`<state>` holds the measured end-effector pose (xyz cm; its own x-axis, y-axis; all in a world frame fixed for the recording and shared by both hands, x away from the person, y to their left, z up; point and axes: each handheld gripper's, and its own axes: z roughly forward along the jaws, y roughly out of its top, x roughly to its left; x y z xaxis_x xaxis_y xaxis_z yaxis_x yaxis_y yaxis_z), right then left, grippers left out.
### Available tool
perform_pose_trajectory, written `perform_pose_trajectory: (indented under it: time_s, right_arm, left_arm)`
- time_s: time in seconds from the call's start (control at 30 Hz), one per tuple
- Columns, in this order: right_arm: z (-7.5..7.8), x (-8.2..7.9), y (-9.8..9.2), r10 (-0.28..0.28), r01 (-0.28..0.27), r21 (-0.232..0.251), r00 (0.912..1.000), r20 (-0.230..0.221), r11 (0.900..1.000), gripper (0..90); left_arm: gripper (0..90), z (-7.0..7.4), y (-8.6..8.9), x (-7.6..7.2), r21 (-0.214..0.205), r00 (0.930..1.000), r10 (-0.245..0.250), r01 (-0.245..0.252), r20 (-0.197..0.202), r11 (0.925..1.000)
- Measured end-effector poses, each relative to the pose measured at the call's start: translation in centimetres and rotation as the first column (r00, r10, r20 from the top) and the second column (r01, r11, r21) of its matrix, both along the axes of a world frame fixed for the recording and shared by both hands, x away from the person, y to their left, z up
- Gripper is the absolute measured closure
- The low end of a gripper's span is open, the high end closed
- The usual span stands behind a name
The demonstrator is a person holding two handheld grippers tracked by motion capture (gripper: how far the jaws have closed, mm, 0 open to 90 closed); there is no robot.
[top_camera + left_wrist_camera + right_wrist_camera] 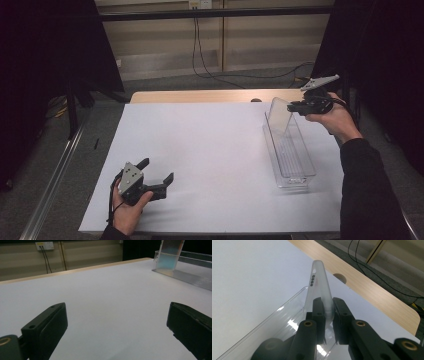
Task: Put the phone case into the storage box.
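1. Two claws: the right gripper (327, 315) is clamped on a frosted phone case (320, 287), standing it upright over the clear tray (290, 150) just below its tips.
2. Up close, camera holes show on the case.
3. From above, the left gripper (159, 172) rests with its jaws apart, well away from the tray.

table (210, 96) | white sheet (210, 150) covers it | clear tray (292, 160) on sheet

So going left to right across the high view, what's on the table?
Left gripper, open on the white sheet → clear tray → right gripper, shut on the frosted phone case standing in the tray's far end.
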<state>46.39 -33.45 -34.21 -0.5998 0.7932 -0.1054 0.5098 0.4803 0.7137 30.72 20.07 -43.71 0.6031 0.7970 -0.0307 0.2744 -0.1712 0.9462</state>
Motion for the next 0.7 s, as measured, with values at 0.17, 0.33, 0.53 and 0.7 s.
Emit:
perform_pose_trajectory:
  time_s: [0.17,0.33,0.53,0.7]
  right_arm:
    - [0.2,0.2,0.2,-0.009,0.008,-0.004,0.9994,-0.035,1.0,80.9]
    - [0.5,0.4,0.9,0.025,-0.025,-0.107,0.9997,-0.005,0.994,81.1]
    - [0.4,0.7,1.0,0.041,-0.035,-0.187,0.9988,0.029,0.9817,80.8]
    - [0.2,1.0,1.2,0.042,-0.025,-0.23,0.9967,0.07,0.9729,80.5]
  left_arm:
    - [3.3,0.0,0.0,0.0,-0.002,1.0,-0.001,0.001,-0.002,1.0]
    - [3.3,0.0,0.0,0.0,0.003,1.0,-0.003,0.003,-0.001,1.0]
    - [3.3,0.0,0.0,0.0,0.0,1.0,-0.005,0.005,-0.002,1.0]
    - [3.3,0.0,-0.1,0.0,0.003,1.0,-0.007,0.007,-0.001,1.0]
